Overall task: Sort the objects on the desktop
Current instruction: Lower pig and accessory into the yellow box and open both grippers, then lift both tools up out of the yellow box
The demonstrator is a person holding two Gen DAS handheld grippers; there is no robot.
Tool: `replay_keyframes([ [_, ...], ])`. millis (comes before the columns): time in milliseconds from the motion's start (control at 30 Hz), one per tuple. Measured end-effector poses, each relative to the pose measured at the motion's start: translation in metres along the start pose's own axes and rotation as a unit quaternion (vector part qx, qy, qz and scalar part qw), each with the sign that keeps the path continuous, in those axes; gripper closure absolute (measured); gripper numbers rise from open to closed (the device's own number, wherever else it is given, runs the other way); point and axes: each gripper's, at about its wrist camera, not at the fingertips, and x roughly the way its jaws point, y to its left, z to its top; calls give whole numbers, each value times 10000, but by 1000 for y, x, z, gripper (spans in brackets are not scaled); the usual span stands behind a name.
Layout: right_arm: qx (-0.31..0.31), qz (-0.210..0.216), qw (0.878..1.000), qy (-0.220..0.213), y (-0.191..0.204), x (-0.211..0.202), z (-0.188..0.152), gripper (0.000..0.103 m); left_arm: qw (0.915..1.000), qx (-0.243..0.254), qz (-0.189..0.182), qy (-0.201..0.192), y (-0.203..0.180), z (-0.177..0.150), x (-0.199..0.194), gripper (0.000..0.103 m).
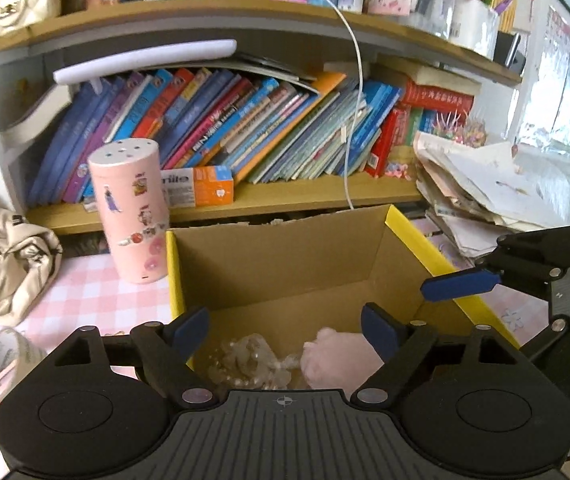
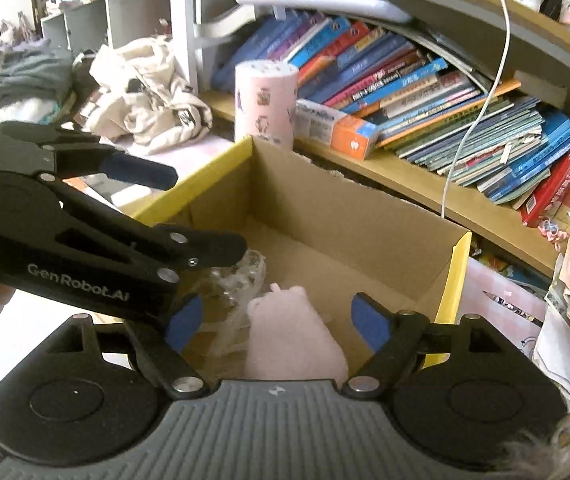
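Note:
An open cardboard box [image 1: 285, 248] with yellow rims stands on the pink checked desk; it also shows in the right wrist view [image 2: 345, 216]. Inside lie a pink plush toy [image 1: 333, 354] [image 2: 293, 336] and a crumpled clear plastic item [image 1: 245, 360] [image 2: 241, 280]. My left gripper [image 1: 285, 332] is open and empty above the box's near edge. My right gripper [image 2: 277, 322] is open and empty above the plush toy. The right gripper's fingers [image 1: 461, 284] show over the box's right rim in the left wrist view. The left gripper's fingers [image 2: 141, 172] reach in from the left in the right wrist view.
A pink cylinder with stickers [image 1: 133, 212] [image 2: 265, 100] stands left of the box. A tape roll [image 1: 5, 356] lies at the near left. A cream garment [image 1: 1, 256] [image 2: 145, 96] lies at the left. Shelves of books [image 1: 245, 128] stand behind. A paper pile [image 1: 485, 192] sits at the right.

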Motion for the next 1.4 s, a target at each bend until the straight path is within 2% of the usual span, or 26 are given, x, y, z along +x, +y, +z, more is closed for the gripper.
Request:
replay_keyframes([
  [167,83,-53,9998,-184,7,-19,-6,21,9998,-95,87,-132,1,-8,-28,17],
  [367,289,-191,9986,-388,17,-43,-17,18,9988,-269,213,-351,0,-23,-64,11],
  [733,753,-754,9914,-759,43,-78,-58,14,9951,-706,567,-395,3,-64,-106,7],
  [867,1090,-752,9898,-516,45,-72,-74,14,9930,-864,784,-205,8,-81,-104,7],
  [1000,1150,-748,9900,-319,54,-66,-86,14,9921,-879,890,-81,10,-92,-102,7],
  [1200,1544,-557,9864,125,64,-52,-103,14,9934,-820,783,186,10,-104,-99,7],
  [1400,1874,-630,9798,297,70,-48,-106,14,9955,-680,594,295,15,-109,-101,7],
])
